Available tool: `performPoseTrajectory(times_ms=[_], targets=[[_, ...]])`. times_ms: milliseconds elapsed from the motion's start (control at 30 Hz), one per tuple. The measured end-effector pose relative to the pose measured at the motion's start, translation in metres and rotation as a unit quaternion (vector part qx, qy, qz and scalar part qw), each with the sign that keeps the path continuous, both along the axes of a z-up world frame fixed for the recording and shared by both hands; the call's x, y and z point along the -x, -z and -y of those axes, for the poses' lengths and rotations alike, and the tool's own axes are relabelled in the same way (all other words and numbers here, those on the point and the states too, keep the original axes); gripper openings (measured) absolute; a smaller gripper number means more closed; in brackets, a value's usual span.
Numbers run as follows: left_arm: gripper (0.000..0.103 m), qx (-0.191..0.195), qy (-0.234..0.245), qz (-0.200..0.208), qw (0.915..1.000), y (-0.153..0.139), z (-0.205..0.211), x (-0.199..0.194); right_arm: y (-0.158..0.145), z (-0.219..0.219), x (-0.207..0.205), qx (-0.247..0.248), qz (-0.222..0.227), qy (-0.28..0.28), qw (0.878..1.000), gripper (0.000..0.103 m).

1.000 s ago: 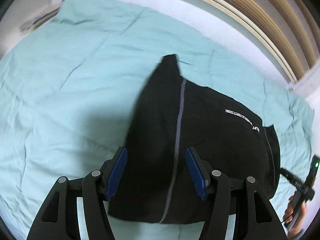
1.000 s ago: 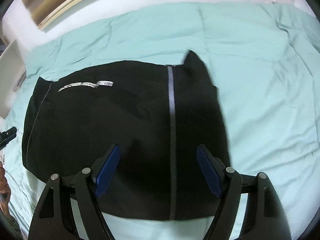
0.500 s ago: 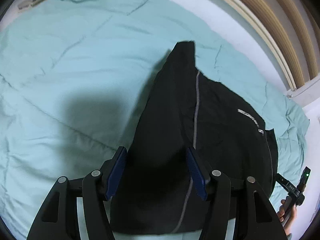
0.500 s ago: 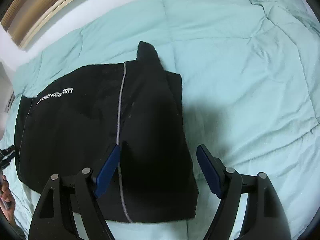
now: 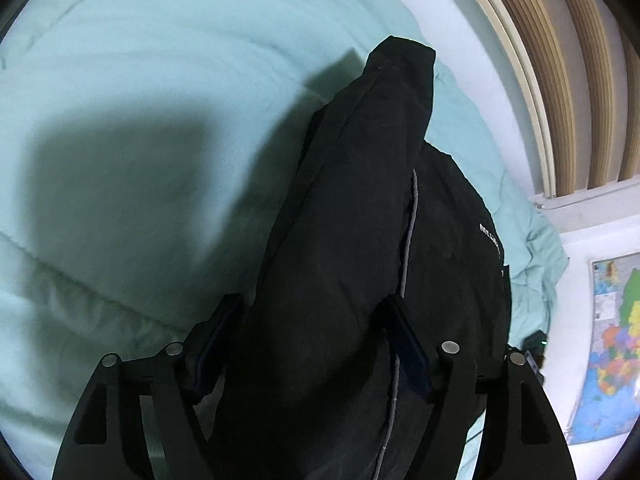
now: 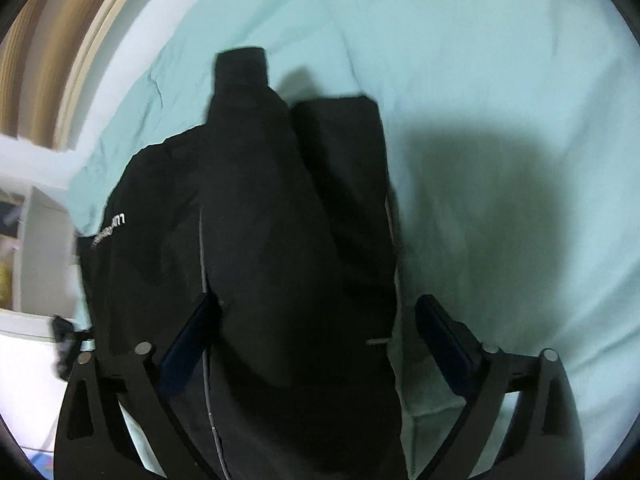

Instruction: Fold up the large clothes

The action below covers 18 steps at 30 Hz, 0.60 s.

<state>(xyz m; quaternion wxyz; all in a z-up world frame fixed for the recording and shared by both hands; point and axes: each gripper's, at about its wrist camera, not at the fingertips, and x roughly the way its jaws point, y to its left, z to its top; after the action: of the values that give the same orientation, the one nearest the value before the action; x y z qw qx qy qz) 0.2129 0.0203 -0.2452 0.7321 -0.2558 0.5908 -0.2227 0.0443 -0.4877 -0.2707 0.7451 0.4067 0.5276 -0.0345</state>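
Observation:
A black jacket [image 5: 360, 240] with a grey zip line and white lettering lies folded on a mint green bedspread [image 5: 140, 80]. It also shows in the right wrist view [image 6: 260, 220], with a folded sleeve beside the collar. My left gripper [image 5: 312, 344] is open and hovers low over the jacket's near part, its blue pads to either side of a fold. My right gripper [image 6: 316, 332] is open and hovers low over the jacket's near edge. Neither gripper holds cloth.
A wooden slatted headboard [image 5: 580, 60] and a white wall run behind the bed. A coloured map [image 5: 608, 340] lies at the right. A white shelf unit [image 6: 24, 248] stands left of the bed. The bedspread [image 6: 500, 100] stretches wide to the right.
Both grippers have come down closer to the jacket and swung toward its edge. The jacket now fills more of each view, and both views are blurred by motion.

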Motion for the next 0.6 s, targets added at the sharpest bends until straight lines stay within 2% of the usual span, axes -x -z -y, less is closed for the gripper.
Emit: performPoseTrajectory(times_ms=[133, 367, 433, 467, 500, 533, 567, 600], targets=[[0.077, 0.006, 0.013, -0.005, 0.9999, 0.003, 0.005, -0.003, 0.016, 0.007, -0.004, -0.041, 0.002, -0.010, 0.999, 0.103], [0.079, -0.003, 0.019, -0.014, 0.9997, 0.007, 0.021, -0.010, 0.022, -0.003, -0.026, -0.037, -0.013, -0.055, 0.998, 0.103], [0.079, -0.011, 0.016, -0.011, 0.9997, 0.007, 0.025, -0.009, 0.018, -0.006, -0.029, -0.028, -0.005, -0.063, 0.998, 0.097], [0.070, -0.013, 0.015, -0.009, 0.9998, 0.005, 0.027, -0.009, 0.015, -0.004, -0.022, -0.024, -0.002, -0.064, 0.998, 0.092], [0.047, -0.003, 0.019, -0.001, 0.9998, 0.001, 0.029, -0.007, 0.011, -0.006, -0.021, -0.022, 0.003, -0.067, 0.998, 0.088], [0.045, -0.004, 0.018, 0.007, 0.9998, -0.004, 0.032, -0.004, 0.006, -0.007, -0.020, -0.020, 0.013, -0.070, 0.997, 0.078], [0.039, -0.017, 0.022, 0.017, 0.9995, -0.009, 0.036, -0.001, 0.003, -0.008, -0.015, -0.017, 0.020, -0.073, 0.997, 0.070], [0.032, -0.035, 0.030, 0.035, 0.9983, -0.017, 0.042, 0.004, -0.004, -0.012, -0.013, -0.004, 0.025, -0.078, 0.997, 0.067]])
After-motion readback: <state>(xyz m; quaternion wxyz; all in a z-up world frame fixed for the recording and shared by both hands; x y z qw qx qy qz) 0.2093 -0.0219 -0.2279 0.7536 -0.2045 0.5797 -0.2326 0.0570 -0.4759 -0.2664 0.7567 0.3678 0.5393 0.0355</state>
